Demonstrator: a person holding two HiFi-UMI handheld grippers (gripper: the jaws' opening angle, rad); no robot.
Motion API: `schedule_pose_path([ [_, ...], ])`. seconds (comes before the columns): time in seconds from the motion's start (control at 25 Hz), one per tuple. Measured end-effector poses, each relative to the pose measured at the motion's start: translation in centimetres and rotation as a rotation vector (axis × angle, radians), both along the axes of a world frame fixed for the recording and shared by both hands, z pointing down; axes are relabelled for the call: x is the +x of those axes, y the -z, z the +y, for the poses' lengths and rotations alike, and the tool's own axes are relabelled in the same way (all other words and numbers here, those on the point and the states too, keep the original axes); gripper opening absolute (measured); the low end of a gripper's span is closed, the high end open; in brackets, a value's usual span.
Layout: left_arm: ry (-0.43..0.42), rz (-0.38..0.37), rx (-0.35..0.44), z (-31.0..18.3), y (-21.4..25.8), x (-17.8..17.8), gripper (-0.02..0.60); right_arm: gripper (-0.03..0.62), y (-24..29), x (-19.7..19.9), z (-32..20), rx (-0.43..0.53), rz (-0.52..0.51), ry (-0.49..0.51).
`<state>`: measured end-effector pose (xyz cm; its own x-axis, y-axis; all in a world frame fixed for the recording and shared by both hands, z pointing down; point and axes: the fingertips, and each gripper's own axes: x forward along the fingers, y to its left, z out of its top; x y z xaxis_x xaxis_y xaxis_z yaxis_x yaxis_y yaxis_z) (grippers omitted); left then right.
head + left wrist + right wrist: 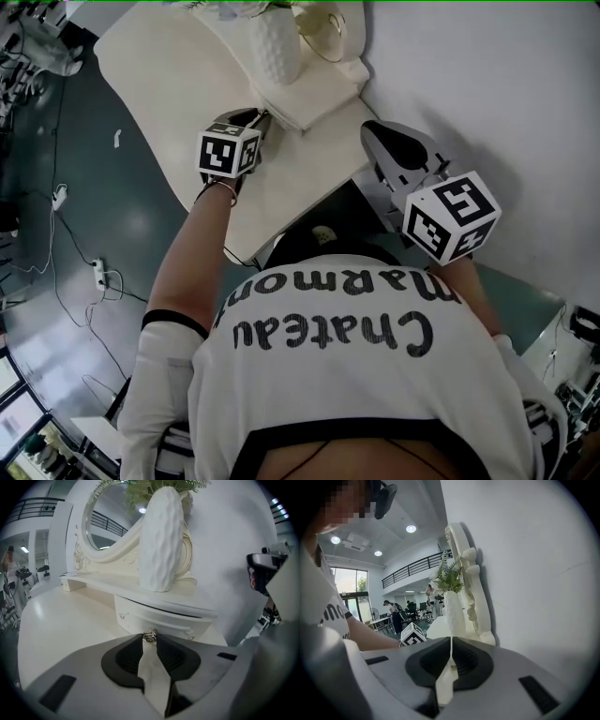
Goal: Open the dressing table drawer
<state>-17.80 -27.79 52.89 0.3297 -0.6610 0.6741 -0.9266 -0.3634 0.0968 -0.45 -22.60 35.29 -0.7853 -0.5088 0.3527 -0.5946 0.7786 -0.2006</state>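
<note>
The left gripper (150,640) pinches the metal knob (150,635) of the little drawer (157,620) at the dressing table's (61,625) back edge, apparently ready to pull. The right gripper (451,641) is closed, empty and held aside.

Drawer (140,619): small, cream, curved front with carved trim, under the shelf (105,581), straight ahead of the left gripper (150,641). Thin dark gap along its top edge. Its small metal knob (150,635) sits pinched between the jaw tips.
</note>
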Motion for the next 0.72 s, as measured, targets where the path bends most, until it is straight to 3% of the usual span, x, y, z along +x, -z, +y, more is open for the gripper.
schedule_pose_path([
  [0.72,-0.08,0.025,0.001,0.8,0.2,-0.6,0.106,0.029,0.3,0.0,3.5,-0.014,0.015,-0.204],
])
